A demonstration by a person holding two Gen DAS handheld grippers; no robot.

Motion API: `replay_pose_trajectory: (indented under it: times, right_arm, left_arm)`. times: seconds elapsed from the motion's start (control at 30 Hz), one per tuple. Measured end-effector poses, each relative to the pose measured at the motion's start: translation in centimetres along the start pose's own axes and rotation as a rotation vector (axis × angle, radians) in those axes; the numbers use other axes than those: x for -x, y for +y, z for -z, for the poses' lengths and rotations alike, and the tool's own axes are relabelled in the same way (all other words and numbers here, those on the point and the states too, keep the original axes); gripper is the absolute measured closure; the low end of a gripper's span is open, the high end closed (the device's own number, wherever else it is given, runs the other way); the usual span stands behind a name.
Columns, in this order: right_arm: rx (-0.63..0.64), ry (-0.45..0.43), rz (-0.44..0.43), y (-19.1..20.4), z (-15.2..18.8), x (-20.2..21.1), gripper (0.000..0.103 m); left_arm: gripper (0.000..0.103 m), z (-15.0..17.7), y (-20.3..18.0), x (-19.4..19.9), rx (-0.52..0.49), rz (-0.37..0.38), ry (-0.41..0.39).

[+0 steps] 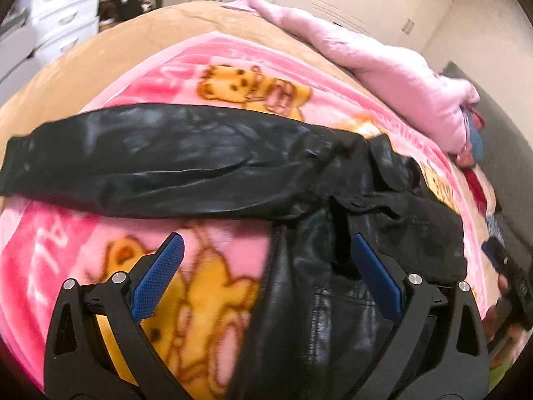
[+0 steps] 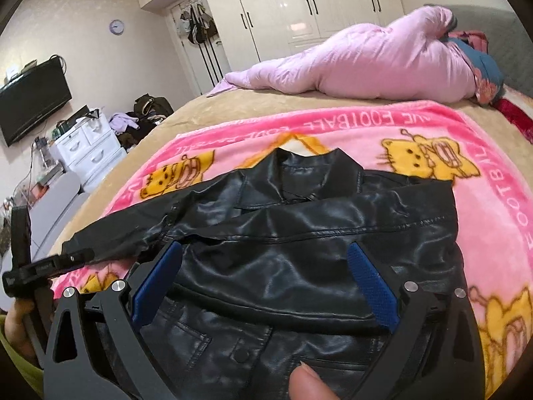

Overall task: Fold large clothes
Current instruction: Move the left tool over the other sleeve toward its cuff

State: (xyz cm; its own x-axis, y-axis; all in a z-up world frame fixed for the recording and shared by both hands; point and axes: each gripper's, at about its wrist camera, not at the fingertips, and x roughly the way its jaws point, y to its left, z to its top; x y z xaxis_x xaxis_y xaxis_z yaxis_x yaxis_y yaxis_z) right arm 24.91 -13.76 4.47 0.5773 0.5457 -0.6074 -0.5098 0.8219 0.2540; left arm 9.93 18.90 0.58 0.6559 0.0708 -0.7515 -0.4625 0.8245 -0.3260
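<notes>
We find the jacket (image 2: 299,233), black glossy leather, lying flat on a pink blanket (image 2: 433,123); collar away from us, one sleeve (image 1: 150,160) stretched straight out to the left, the other folded across the chest. Stitched seams, a chest pocket, a snap button show. The blanket is fleecy, printed with yellow cartoon animals and white lettering; it covers a tan bedspread (image 2: 200,110). A pale pink quilt (image 2: 366,63) is bunched along the far edge.

Our left gripper (image 1: 266,266) hovers over the jacket's edge, jaws spread wide, blue textured pads (image 1: 160,276) holding nothing. Our right gripper (image 2: 266,276) hovers over the jacket front, jaws likewise spread, empty.

Around the bed: white glossy wardrobes (image 2: 299,6), a white drawer unit (image 2: 90,150), a wall television (image 2: 33,100), a round clock (image 2: 116,27).
</notes>
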Motion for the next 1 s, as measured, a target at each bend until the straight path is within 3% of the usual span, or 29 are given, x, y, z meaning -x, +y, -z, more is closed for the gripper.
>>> replay_pose_trajectory:
  times: [0.5,0.63,0.8,1.0]
  right_arm:
    - [0.108,0.016,0.004,6.6,0.5,-1.4,0.004]
    - [0.113,0.020,-0.029,8.6,0.2,-1.9,0.004]
    - [0.165,0.042,-0.081,12.3,0.1,-3.1,0.004]
    - [0.206,0.086,-0.101,15.9,0.8,-5.3,0.004]
  left_arm:
    - [0.009,-2.0,7.5,1.3,0.197,-0.098,-0.067]
    - [0.009,-2.2,8.9,1.5,0.254,-0.073,-0.068]
    - [0.009,-2.5,10.4,2.2,0.281,-0.106,-0.082]
    - [0.009,-2.6,13.6,3.1,0.402,-0.125,-0.125]
